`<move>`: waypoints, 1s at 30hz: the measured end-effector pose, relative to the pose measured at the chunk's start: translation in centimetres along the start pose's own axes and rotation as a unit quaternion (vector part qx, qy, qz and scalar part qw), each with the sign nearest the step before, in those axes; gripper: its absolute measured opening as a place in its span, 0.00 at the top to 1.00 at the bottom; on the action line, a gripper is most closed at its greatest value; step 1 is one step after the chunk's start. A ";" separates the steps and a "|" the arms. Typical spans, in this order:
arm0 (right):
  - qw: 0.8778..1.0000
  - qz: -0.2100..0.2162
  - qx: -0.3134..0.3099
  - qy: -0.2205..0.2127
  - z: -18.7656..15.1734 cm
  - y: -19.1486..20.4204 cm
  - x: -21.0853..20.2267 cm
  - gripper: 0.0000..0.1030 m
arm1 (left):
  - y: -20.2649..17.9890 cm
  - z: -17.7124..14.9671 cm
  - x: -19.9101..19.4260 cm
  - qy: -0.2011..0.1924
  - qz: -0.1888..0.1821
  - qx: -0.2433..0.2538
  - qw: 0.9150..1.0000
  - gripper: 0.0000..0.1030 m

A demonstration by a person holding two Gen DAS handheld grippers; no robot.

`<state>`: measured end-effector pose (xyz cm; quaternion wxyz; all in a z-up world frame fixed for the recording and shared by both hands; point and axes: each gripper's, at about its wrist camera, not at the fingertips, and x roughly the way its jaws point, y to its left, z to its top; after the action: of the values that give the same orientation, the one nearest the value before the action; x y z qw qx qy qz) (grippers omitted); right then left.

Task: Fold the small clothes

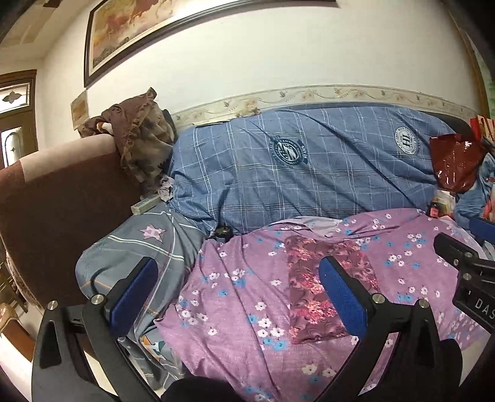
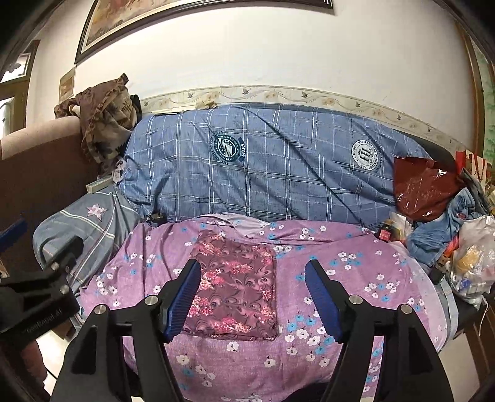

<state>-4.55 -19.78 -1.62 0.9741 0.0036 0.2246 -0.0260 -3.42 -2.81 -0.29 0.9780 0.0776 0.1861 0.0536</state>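
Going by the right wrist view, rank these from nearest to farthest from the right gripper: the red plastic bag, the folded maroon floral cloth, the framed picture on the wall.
From the right gripper, which is open:
1. Folded maroon floral cloth, just ahead, on the purple bedspread.
2. Red plastic bag, far right, against the blue quilt.
3. Framed picture, high on the wall, upper left.

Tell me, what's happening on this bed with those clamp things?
A person is folding small clothes, with a hand-held gripper in each hand. A maroon floral garment lies folded into a neat rectangle on the purple flowered bedspread. The left hand-held gripper and the right hand-held gripper are both open and hold nothing, raised above the cloth. This piece looks finished.
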 end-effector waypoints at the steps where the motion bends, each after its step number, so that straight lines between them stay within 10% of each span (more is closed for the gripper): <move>1: 1.000 -0.001 0.001 0.000 0.0 0.0 0.0 0.30 | -0.1 0.0 0.0 0.000 0.001 0.001 1.000 0.00; 30: 1.000 -0.006 0.005 0.012 -0.3 0.4 0.7 0.30 | 0.7 -0.1 0.2 0.015 -0.005 -0.018 1.000 0.00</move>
<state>-4.00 -19.41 -2.23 0.9711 0.0070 0.2363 -0.0327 -3.28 -2.10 -0.34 0.9765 0.0580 0.2005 0.0534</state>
